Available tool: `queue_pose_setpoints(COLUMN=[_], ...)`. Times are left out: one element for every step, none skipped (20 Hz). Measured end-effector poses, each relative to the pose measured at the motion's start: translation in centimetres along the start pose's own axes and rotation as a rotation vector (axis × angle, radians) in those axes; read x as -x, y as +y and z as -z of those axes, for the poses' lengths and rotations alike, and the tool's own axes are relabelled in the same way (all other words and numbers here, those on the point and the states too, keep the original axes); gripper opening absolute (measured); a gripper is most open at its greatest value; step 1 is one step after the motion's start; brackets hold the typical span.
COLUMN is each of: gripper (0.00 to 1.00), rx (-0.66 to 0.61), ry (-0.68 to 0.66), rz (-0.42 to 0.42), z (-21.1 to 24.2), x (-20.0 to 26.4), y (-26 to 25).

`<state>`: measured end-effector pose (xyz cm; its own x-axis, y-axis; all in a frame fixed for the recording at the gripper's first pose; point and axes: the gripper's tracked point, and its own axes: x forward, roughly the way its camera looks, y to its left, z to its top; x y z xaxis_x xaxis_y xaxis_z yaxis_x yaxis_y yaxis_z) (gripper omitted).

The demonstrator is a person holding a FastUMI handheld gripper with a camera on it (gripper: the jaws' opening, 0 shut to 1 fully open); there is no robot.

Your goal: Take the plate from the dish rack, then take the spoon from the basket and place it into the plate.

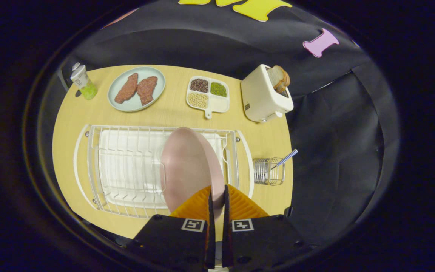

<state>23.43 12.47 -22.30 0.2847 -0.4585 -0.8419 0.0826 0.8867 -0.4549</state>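
Gripper view has our fingers [217, 196] nearly closed, pinching the near rim of the pink plate [187, 166], which stands upright above the white dish rack [127, 170]. We'd say keep the pinch firm and lift straight up so the rim clears the wires, then set it flat on the counter [172, 113]. The spoon [285, 158] waits in the wire basket [268, 172] beside the rack.

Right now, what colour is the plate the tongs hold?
Pale pink plate, pinched at its rim by the tongs; gripper view.
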Motion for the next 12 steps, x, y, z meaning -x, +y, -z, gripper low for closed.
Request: queue_pose_setpoints(gripper=[0.12,0.13,0.12,0.12,0.12,0.12,0.13,0.12,0.13,0.12,0.12,0.12], rx=[-0.007,-0.014,-0.043,-0.068,-0.083,-0.089,-0.087,-0.100,-0.107,-0.121,-0.143,-0.148], ry=[-0.015,-0.026,-0.032,-0.034,-0.042,-0.054,-0.064,-0.069,-0.068,-0.081,-0.128,-0.182], rz=[0.005,0.015,0.022,0.032,0.038,0.043,0.053,0.058,0.068,0.104,0.131,0.145], z=[-0.1,0.0,0.3,0.3,0.5,0.4,0.3,0.4,0.5,0.4,-0.4,-1.6], x=[0.2,0.1,-0.1,0.1,-0.1,0.2,0.2,0.3,0.6,0.8,1.2,2.2], y=[-0.2,-0.4,-0.5,-0.6,-0.4,-0.2,-0.2,-0.2,-0.1,-0.7,-1.2,-1.4])
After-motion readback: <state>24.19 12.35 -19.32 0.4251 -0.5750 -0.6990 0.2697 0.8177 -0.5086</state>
